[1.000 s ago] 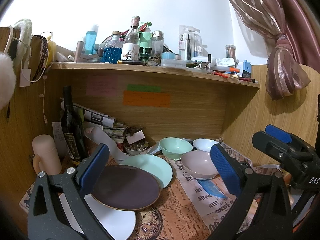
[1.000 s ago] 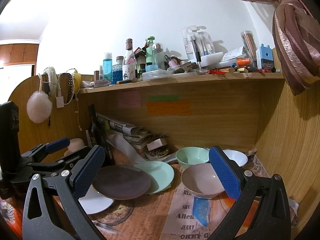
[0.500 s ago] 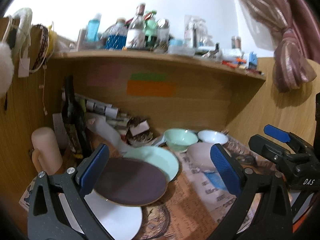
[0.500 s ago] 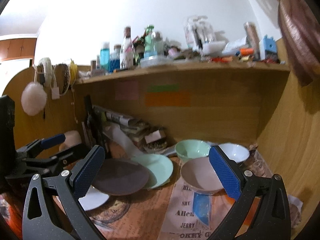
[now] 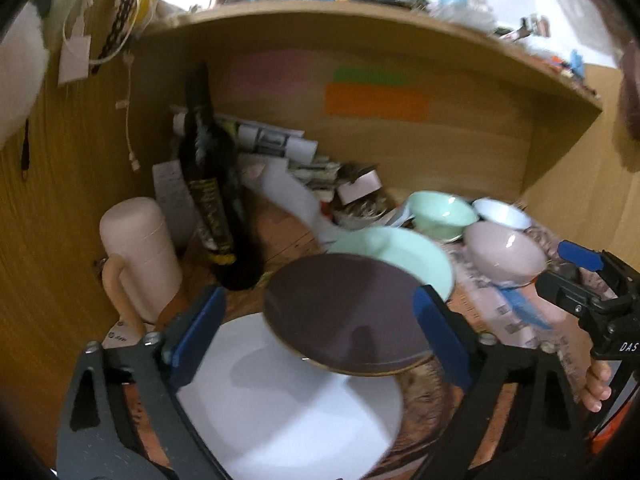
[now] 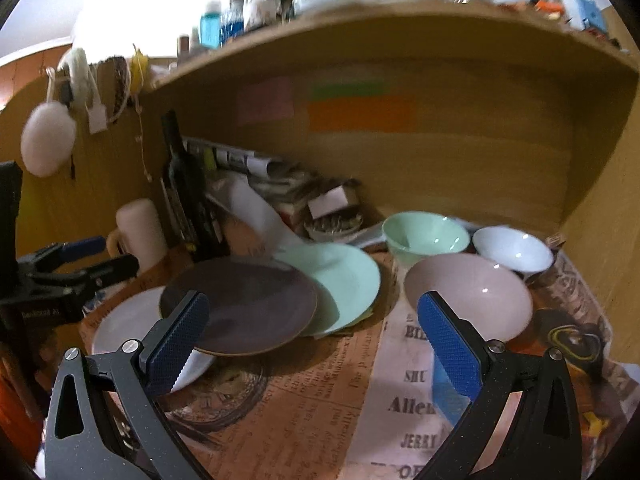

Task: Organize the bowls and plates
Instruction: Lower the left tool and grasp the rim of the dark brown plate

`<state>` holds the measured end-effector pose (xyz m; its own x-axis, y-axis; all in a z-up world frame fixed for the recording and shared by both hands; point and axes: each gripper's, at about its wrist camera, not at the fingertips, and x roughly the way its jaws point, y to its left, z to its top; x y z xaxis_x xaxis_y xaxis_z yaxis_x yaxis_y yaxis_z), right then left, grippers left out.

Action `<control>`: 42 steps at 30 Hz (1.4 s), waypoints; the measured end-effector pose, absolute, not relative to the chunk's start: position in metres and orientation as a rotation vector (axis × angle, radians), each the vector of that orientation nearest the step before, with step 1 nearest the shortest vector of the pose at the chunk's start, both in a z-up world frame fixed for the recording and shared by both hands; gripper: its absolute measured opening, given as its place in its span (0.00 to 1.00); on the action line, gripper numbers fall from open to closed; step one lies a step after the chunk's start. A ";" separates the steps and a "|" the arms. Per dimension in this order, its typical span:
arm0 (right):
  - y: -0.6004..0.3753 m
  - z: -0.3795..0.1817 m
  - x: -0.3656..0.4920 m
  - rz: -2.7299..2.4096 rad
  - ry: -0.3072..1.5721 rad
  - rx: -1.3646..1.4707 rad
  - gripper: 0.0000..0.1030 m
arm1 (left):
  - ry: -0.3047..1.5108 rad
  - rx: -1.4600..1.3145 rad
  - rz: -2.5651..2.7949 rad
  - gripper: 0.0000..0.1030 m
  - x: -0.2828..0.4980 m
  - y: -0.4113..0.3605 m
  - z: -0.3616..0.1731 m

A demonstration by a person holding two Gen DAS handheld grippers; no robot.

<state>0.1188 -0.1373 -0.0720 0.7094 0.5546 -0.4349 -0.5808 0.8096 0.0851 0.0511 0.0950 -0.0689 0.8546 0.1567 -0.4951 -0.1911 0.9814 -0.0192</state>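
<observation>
- The left gripper [image 5: 316, 332] has its jaws closing, still set wide; the dark brown plate [image 5: 346, 314] lies between the blue pads [image 5: 198, 330], which do not press on it.
- The right gripper [image 6: 316, 340] stands wide and holds nothing; only newspaper-print covering [image 6: 340, 396] shows between its pads.
- The dark brown plate overlaps a white plate [image 5: 296, 404] at its 6 o'clock and a mint green plate [image 5: 400, 254] at its 1 o'clock.
- In the right wrist view, a pink bowl [image 6: 468, 294] sits at 3 o'clock of the mint green plate, just beside it.
- A mint green bowl [image 6: 426, 234] is at 11 o'clock of the pink bowl, a white bowl [image 6: 514, 248] at 1 o'clock.
- A dark wine bottle [image 5: 212, 196] and a pale pink mug [image 5: 138, 256] stand at 10 o'clock of the plates, against the wooden side panel.
</observation>
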 end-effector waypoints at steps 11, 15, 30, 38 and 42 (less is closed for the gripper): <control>-0.107 -0.097 0.171 0.678 0.651 -0.084 0.84 | 0.676 -0.164 0.208 0.75 0.093 0.152 -0.099; -0.096 -0.109 0.194 0.697 0.760 -0.058 0.63 | 0.726 -0.189 0.197 0.68 0.106 0.165 -0.110; -0.064 -0.144 0.239 0.696 0.953 -0.100 0.35 | 0.842 -0.274 0.123 0.36 0.135 0.183 -0.133; -0.059 -0.152 0.250 0.742 0.997 -0.065 0.22 | 0.867 -0.255 0.104 0.30 0.139 0.177 -0.134; -0.056 -0.153 0.249 0.756 0.996 -0.065 0.22 | 0.881 -0.273 0.079 0.25 0.143 0.176 -0.136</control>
<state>0.2486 -0.0563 -0.1530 0.3148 0.5451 -0.7770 -0.6016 0.7478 0.2808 0.1431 0.1764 -0.1356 0.6363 -0.0437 -0.7702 -0.1799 0.9625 -0.2032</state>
